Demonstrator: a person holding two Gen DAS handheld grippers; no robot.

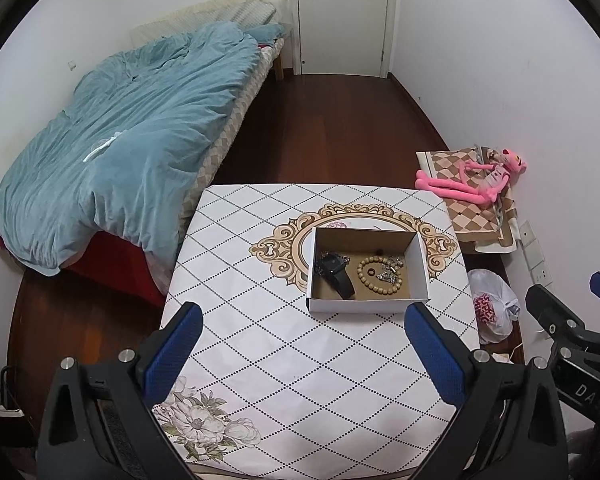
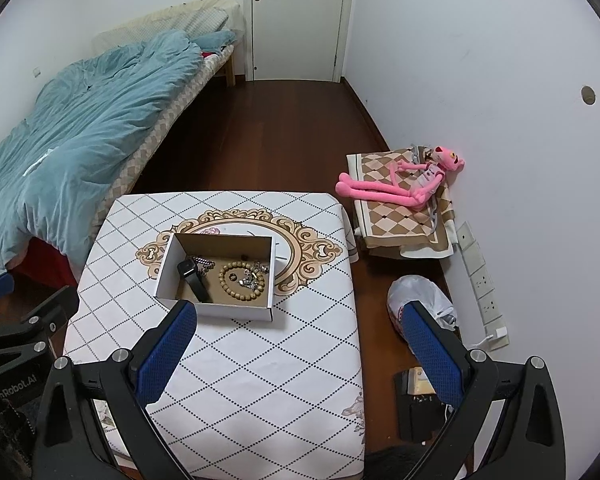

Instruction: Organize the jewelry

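Left wrist view: the left gripper (image 1: 304, 344) is seen spread wide with nothing between its blue pads, held above the near part of the table (image 1: 260, 360). Just beyond its fingertips, slightly right of centre, the cardboard box (image 1: 366, 306) is set on the patterned cloth. Inside it a black watch (image 1: 336, 274) lies at the left, a wooden bead bracelet (image 1: 380, 274) at the right, and a silver chain (image 1: 388, 274) is draped across the beads. At the right edge part of the other tool is glimpsed.

From the right wrist view, the right gripper (image 2: 300, 344) is likewise released and empty, held at the table's right edge, so that the box (image 2: 236, 312) is found ahead and to the left, by its left finger. Farther off, a pink plush toy (image 2: 404, 184) is laid on a checkered cushion (image 2: 392, 220), and a bed with a blue quilt (image 2: 80, 128) is placed along the left wall.
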